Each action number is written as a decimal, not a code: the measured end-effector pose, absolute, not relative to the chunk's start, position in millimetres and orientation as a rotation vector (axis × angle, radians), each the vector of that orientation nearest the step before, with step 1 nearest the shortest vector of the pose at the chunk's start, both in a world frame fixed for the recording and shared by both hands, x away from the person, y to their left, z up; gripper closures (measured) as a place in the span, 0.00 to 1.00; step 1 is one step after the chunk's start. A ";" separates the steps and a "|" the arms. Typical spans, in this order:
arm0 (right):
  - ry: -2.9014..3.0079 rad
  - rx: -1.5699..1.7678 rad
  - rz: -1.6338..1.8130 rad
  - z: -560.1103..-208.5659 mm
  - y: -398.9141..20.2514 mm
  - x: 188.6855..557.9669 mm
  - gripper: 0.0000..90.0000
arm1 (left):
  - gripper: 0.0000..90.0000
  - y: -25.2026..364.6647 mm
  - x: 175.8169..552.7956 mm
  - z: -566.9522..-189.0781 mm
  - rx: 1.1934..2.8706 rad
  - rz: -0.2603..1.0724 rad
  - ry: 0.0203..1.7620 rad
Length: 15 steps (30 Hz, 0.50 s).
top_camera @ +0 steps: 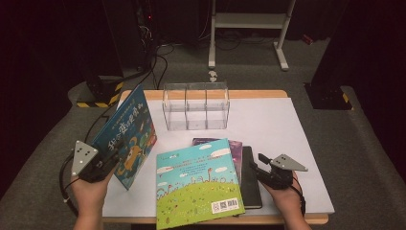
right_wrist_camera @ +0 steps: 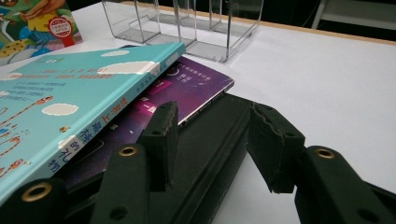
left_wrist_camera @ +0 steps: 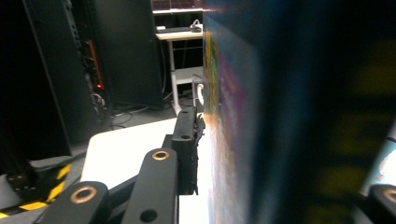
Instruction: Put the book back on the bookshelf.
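Step in hand, by the look of it: shelving books into the clear plastic three-slot organizer (top_camera: 196, 106) at the far side of the white-topped counter (top_camera: 287, 143). All three slots bare.

Left gripper (top_camera: 103, 165) holding the blue picture book with orange cartoon figure (top_camera: 127, 139) upright on its lower edge, tilted, at the counter's left edge, well apart from the organizer. In the left gripper view book cover (left_wrist_camera: 280, 116) between the jaws, one black jaw right against it; far jaw mostly hidden, so firm clamp or slack: cannot tell.

Right gripper (top_camera: 261, 165) low beside the flat stack: turquoise-and-green picture book (top_camera: 198, 184) on top, purple book (right_wrist_camera: 191, 88) under it, black notebook (right_wrist_camera: 210, 149) at the right. Jaws part-open astride the notebook's edge, pads not pressing yet.

Next move, judged: swing blue book over to a slot, spine vertical, lower in without knocking dividers; right jaws to close on the notebook.
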State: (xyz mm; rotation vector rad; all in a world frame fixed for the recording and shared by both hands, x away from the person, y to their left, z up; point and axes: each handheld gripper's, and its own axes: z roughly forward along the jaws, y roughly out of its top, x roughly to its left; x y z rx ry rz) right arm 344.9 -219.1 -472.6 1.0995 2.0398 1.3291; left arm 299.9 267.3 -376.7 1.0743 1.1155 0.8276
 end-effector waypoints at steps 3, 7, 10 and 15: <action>2.041 1.094 1.330 -473.4 -219.1 344.9 0.58 | 0.76 268.8 302.2 -376.3 1.067 0.798 1.117; 2.046 1.099 1.332 -474.4 -218.9 344.7 0.58 | 0.81 267.7 303.1 -375.6 1.047 0.812 1.105; 2.044 1.100 1.333 -474.7 -219.4 344.6 0.58 | 0.87 268.4 303.4 -373.7 1.039 0.800 1.112; 2.045 1.097 1.335 -474.9 -219.9 344.1 0.58 | 0.89 266.8 303.6 -373.6 1.050 0.816 1.106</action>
